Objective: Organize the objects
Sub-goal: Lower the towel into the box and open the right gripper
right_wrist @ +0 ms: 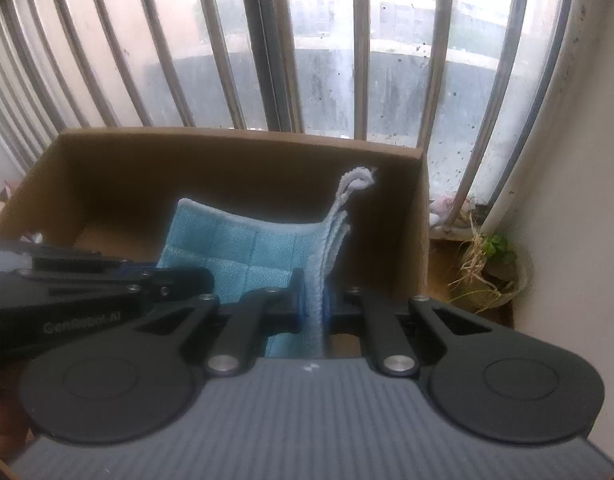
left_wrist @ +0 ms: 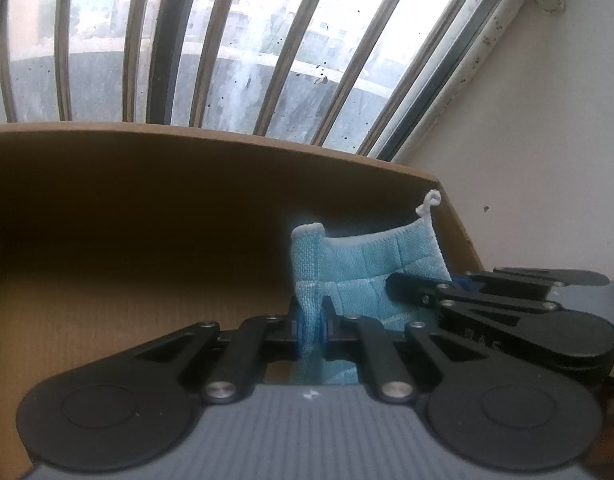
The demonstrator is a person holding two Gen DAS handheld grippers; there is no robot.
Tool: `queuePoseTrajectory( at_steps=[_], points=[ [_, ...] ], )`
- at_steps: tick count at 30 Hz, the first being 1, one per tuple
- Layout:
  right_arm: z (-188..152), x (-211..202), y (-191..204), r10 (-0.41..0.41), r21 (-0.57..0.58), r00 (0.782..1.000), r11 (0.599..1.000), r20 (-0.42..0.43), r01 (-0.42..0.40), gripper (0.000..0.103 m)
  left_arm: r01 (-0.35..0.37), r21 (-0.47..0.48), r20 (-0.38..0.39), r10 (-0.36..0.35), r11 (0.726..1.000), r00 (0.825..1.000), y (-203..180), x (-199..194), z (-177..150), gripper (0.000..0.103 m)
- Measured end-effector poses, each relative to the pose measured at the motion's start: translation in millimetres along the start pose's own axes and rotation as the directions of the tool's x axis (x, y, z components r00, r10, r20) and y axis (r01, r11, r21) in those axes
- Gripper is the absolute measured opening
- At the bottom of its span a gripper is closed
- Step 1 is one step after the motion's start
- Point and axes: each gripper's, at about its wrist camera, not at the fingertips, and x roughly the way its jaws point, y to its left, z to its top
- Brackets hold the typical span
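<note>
Cardboard box around blue cloth, barred window behind, potted plant beside

My left gripper: black linkage arms, silver round-head screws, two round black discs, grey ribbed body with small white mark. My right gripper: same build. Pale "GenRobot.AI" lettering on black arm at left in right wrist view.
</note>
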Motion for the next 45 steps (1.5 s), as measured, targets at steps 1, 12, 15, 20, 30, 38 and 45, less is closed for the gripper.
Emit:
queuePoseTrajectory(
  at_steps=[1, 12, 15, 20, 30, 38, 45],
  points=[
    [0.7, 0.4, 1.0, -0.005, -0.006, 1.000, 1.000, 0.000, 0.005, 0.008, -0.004, 0.002, 0.000, 0.004, 1.000, 1.000, -1.3, 0.8, 2.0, 0.009],
    [0.8, 0.5, 6.9, -0.058, -0.028, 0.998, 0.998, 0.011, 0.059, 0.023, -0.042, 0.012, 0.016, 0.042, 0.999, 0.999, -11.4, -8.3, -11.5, 0.034],
    [-0.5, -4.6, 7.0, -0.058, -0.020, 0.998, 0.998, 0.020, 0.059, 0.024, -0.046, 0.010, 0.022, 0.045, 0.999, 0.999, -14.2, -12.9, -12.7, 0.040],
    [-4.9, -24.8, 2.9, -0.044, 0.019, 0.998, 0.999, 0.054, 0.043, 0.028, -0.047, 0.010, 0.036, 0.047, 0.999, 0.998, -19.5, -25.3, -15.9, 0.050],
    [-55.4, -131.7, -2.4, 0.048, 0.077, 0.972, 0.995, 0.231, -0.067, 0.052, -0.014, 0.072, 0.102, 0.007, 0.997, 0.995, -46.3, -101.5, -50.5, 0.064],
    [-141.9, -226.8, 8.8, 0.160, 0.079, 0.901, 0.975, 0.404, -0.209, 0.077, -0.032, 0.163, 0.203, -0.002, 0.986, 0.979, -67.6, -190.1, -113.1, 0.089],
    [-221.5, -263.6, 24.2, 0.228, 0.108, 0.844, 0.942, 0.486, -0.317, 0.087, -0.043, 0.213, 0.230, -0.008, 0.976, 0.973, -63.2, -235.2, -190.8, 0.098]
  ],
)
